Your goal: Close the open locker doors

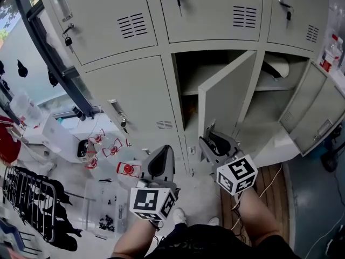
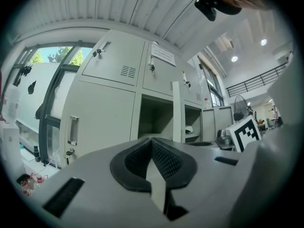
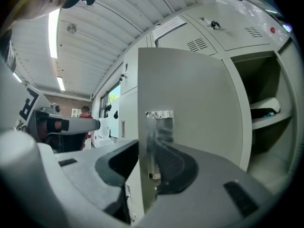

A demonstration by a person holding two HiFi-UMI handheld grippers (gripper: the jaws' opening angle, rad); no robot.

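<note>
Grey locker door [image 1: 223, 96] stood half open, pretty sure its edge was clamped in the right gripper [image 1: 212, 140]; left gripper [image 1: 160, 154] was clenched empty just beside it.

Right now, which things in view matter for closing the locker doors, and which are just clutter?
Job:
middle locker door, edge clamped in the right gripper
right-hand open locker door
left gripper, shut and empty

Lying about:
clothes rack
red items on the floor
clear plastic box
white object on the locker shelf
</note>
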